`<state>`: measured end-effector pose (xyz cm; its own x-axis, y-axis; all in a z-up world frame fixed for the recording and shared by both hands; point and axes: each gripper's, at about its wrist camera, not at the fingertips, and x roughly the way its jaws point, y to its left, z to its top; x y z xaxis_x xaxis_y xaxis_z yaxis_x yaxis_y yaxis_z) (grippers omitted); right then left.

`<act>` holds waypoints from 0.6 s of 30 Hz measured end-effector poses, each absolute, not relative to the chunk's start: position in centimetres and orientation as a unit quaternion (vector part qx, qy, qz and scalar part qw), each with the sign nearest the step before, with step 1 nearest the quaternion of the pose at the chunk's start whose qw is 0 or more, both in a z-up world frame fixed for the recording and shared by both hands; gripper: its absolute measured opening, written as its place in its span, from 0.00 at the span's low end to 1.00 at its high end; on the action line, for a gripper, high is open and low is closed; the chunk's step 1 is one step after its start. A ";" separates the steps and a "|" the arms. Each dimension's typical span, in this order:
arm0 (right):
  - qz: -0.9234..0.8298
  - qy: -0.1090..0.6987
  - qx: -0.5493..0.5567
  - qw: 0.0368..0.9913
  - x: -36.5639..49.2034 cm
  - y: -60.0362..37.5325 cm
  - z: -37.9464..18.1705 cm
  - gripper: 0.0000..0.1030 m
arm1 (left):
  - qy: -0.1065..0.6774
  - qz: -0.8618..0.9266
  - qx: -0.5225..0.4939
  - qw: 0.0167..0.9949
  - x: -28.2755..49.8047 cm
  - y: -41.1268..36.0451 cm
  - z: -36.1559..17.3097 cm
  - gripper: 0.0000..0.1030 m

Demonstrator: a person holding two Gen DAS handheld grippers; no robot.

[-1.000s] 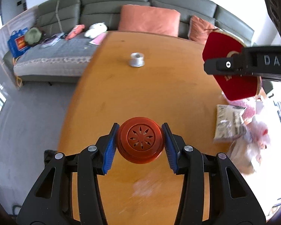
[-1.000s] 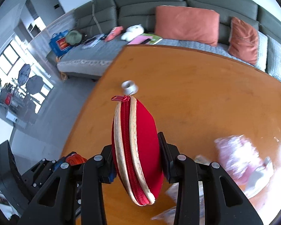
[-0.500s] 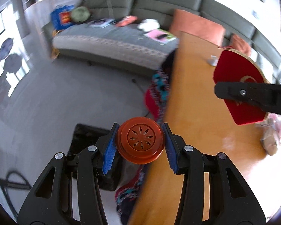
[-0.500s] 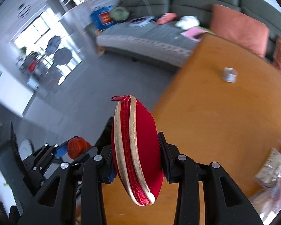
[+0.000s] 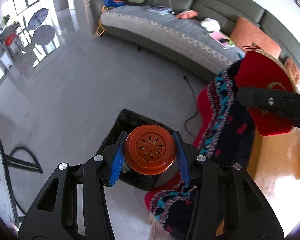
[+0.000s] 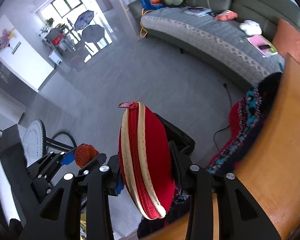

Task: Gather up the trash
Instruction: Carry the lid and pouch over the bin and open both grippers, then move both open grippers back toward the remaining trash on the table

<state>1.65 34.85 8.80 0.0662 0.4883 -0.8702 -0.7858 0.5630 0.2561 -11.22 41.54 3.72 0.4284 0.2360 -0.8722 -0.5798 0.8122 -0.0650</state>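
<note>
My left gripper [image 5: 149, 156] is shut on a round orange perforated lid [image 5: 149, 149] and holds it in the air over a black bin [image 5: 130, 124] on the grey floor. My right gripper [image 6: 146, 166] is shut on a red zippered pouch with cream trim [image 6: 146, 160], held upright beside the table's edge. The pouch also shows in the left wrist view [image 5: 264, 92], up and to the right of the lid. The left gripper with the lid shows in the right wrist view [image 6: 84, 155], lower left of the pouch.
A wooden table [image 6: 280, 150] lies to the right, with a patterned red and black cloth [image 5: 220, 108] draped over its edge. A grey sofa [image 5: 170, 32] with cushions and clutter stands behind. A black cable [image 5: 192, 108] runs on the floor. A fan [image 6: 33, 138] stands at left.
Both grippers have swung left, off the table top and out over the floor. The black bin is now under the lid. Both grips are unchanged.
</note>
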 end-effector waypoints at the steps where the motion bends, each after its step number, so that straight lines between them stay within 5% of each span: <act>1: 0.442 0.517 -0.147 0.718 1.6 35.5 8.6 0.61 | 0.473 0.249 -0.189 0.824 -11.6 42.4 3.6 0.66; 2: 0.439 0.512 -0.149 0.723 1.4 36.3 8.5 0.63 | 0.472 0.256 -0.195 0.821 -11.9 43.1 3.6 0.96; 18: 0.432 0.522 -0.143 0.722 1.0 36.4 7.8 0.63 | 0.483 0.277 -0.250 0.793 -13.0 46.5 1.8 0.94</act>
<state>1.04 36.41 7.80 0.0821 0.4746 -0.8764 -0.7728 0.5856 0.2447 -13.04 46.52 1.85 0.3809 0.1982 -0.9031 -0.6798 0.7221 -0.1283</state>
